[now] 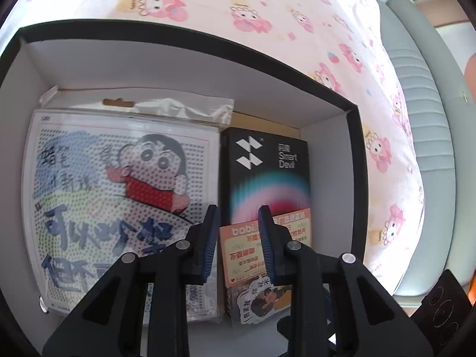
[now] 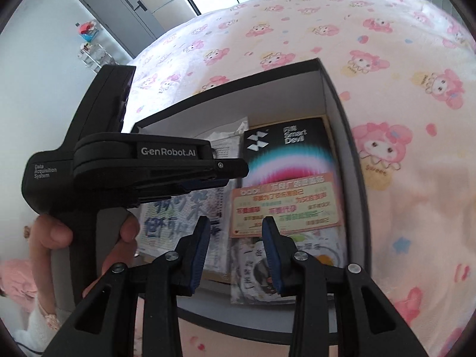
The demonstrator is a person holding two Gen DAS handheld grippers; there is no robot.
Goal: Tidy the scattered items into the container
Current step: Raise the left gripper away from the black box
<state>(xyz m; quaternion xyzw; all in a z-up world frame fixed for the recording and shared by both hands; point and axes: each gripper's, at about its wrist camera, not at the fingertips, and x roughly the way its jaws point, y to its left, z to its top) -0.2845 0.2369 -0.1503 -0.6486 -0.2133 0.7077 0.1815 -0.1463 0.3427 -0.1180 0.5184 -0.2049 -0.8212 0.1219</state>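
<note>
L gripper (image 1: pixel 238 217) hovered over the inside of the container (image 1: pixel 190 68), jaws parted w/ a gap, nothing pinched btwn them; its blue ribbed pads (image 1: pixel 209 247) touched nothing. From the R wrist view the same tool showed side-on, a black body marked GenRobot.AI, held by a hand (image 2: pixel 89 238) at its grey grip, reaching in over the box's left side. R gripper (image 2: pixel 236 226) was also spread, empty, poised above the near part of the box, pads clear of the contents.

Below the tips: an orange sticker sheet (image 1: pixel 264 255) w/ green and red print lay on the lower part of a black Smart Devil box (image 1: pixel 267 172), and a clear sticker pack (image 2: pixel 285 270) w/ cartoon art lay partly under the sheet, nearer the box's front edge. Just beside the black box, on the left, a bead-art board (image 1: pixel 119 196) w/ a cartoon boy in a red shirt lay flat, in plastic wrap. A crinkled clear bag (image 1: pixel 184 110) lay behind it at the far wall.

Container was a black-rimmed, white-walled box sitting on a pink cartoon-print bedsheet (image 1: pixel 267 15). Grey padded bed frame (image 1: pixel 422 113) ran along the sheet's edge in the L view; grey cabinets (image 2: pixel 134 9) stood far off in the R view
</note>
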